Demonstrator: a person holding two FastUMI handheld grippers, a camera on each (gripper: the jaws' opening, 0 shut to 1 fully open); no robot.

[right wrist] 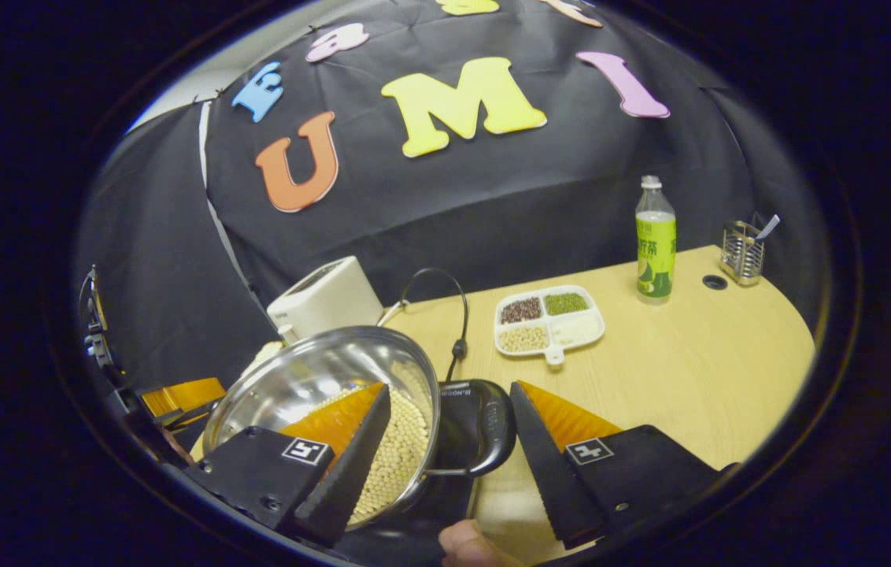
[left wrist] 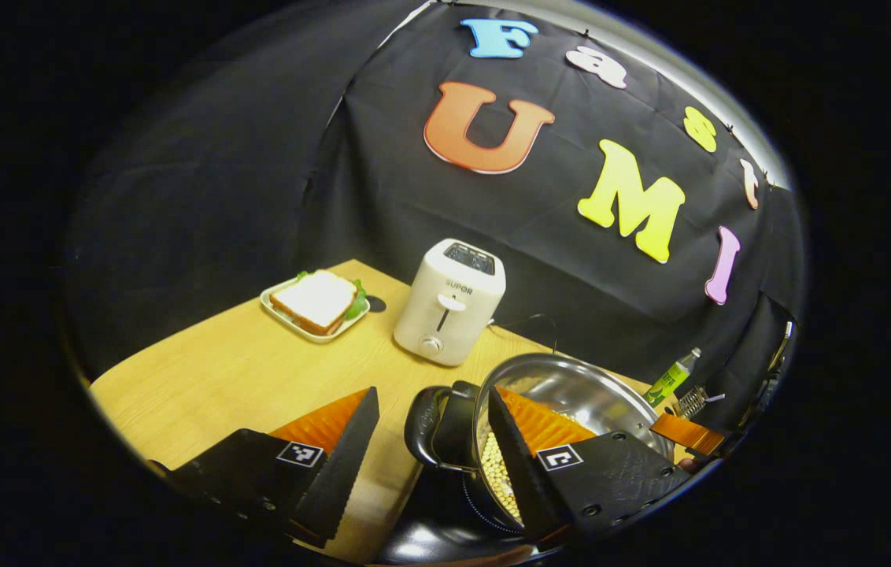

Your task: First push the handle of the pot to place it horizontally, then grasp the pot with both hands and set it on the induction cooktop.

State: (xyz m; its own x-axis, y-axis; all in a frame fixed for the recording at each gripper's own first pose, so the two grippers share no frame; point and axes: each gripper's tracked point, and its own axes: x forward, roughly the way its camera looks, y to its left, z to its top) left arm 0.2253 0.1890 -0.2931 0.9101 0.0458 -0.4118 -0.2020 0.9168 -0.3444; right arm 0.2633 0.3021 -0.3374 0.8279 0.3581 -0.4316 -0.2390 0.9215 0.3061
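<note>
We see one wooden tabletop point(right wrist: 689, 370) carrying everything here. On it sits one steel pot point(right wrist: 312, 378) with pale beans in its bottom and two black side handles, one showing in each view point(left wrist: 434, 425) point(right wrist: 481, 425); the pot rests over a dark glossy surface at the near edge, which we cannot identify for certain. Two hand-held grippers straddle those handles: the left hand-held gripper point(left wrist: 430, 457) stands wide open, one finger inside the pot's rim and the other outside, gripping nothing; the right hand-held gripper point(right wrist: 449, 449) is equally spread, likewise holding nothing. Behind the pot stands one white toaster point(left wrist: 449, 303). We count one plate with a single sandwich point(left wrist: 316, 303), one divided tray point(right wrist: 548, 323) with four compartments of grains, one green-labelled bottle point(right wrist: 656, 244), and one wire utensil holder point(right wrist: 741, 252).
</note>
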